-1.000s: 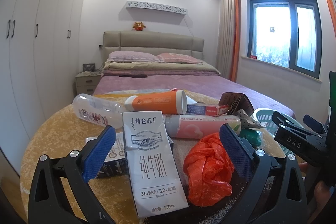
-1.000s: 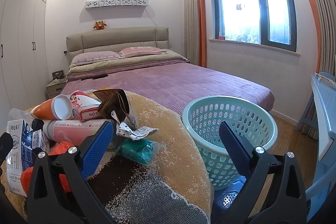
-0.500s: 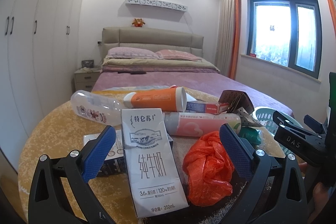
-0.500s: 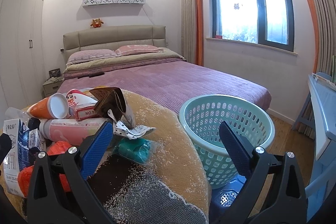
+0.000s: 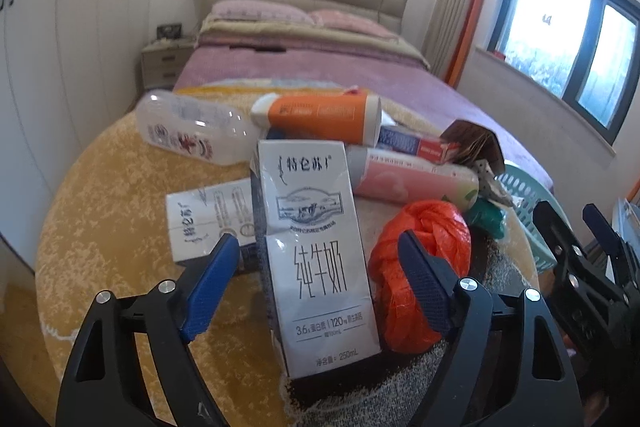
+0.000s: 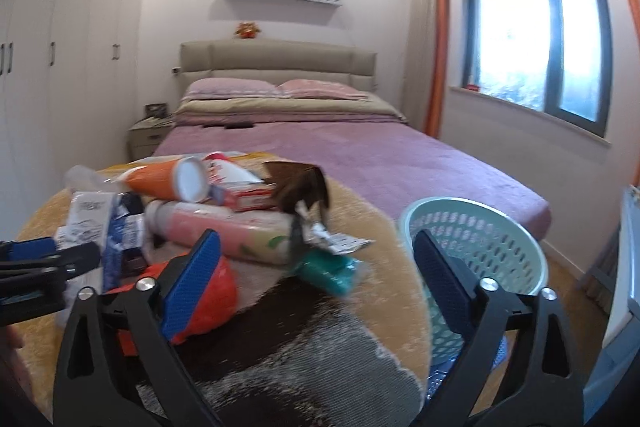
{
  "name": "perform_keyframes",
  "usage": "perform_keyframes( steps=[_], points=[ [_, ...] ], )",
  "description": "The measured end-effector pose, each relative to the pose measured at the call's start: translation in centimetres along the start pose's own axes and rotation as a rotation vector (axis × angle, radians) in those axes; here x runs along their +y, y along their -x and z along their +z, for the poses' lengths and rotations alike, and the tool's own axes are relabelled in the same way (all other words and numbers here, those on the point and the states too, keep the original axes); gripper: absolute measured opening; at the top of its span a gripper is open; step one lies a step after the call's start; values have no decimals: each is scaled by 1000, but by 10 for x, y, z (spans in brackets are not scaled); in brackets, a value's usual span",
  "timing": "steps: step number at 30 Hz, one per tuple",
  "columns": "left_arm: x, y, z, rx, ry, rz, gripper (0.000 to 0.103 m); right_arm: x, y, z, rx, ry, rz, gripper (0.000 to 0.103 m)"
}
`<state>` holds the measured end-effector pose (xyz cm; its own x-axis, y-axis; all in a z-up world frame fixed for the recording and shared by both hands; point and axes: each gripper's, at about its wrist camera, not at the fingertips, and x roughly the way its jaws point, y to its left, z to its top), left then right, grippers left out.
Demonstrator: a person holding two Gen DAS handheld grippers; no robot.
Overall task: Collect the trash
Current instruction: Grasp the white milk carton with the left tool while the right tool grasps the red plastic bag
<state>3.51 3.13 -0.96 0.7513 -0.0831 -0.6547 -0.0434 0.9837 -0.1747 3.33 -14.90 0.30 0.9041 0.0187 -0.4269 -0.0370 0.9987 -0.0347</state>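
left gripper (image 5: 320, 291) spread — carton (image 5: 316, 259) between jaws, long axis toward camera | right gripper (image 6: 316, 291) spread, empty — basket (image 6: 480, 247) front-right

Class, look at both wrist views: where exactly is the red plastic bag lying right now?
The red plastic bag lies on the round table, just right of the tall milk carton and in front of the pink bottle; in the right wrist view it shows at lower left.

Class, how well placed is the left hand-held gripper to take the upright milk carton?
Probably well: the left hand-held gripper is open, with the milk carton between its fingers. The red plastic bag crowds the right finger.
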Motion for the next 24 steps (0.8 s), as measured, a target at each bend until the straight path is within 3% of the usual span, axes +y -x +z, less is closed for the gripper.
perform_keyframes(
  steps=[4, 8, 10, 15, 24],
  points=[
    [-5, -10, -1, 32, -5, 31, 72, 6, 1, -1, -4, 35, 59, 75],
    [-10, -18, -4, 50, -23, 67, 72, 10, 2, -2, 19, 29, 136, 70],
    [-9, -22, -5, 62, -25, 78, 62, 14, 2, -2, 29, 30, 165, 70],
    [-2, -13, -7, 26, 15, 20, 53, 22, -6, 1, 79, 20, 250, 70],
    [24, 14, -8, -26, 110, -35, 52, 42, -37, -1, 232, 6, 334, 70]
  ],
)
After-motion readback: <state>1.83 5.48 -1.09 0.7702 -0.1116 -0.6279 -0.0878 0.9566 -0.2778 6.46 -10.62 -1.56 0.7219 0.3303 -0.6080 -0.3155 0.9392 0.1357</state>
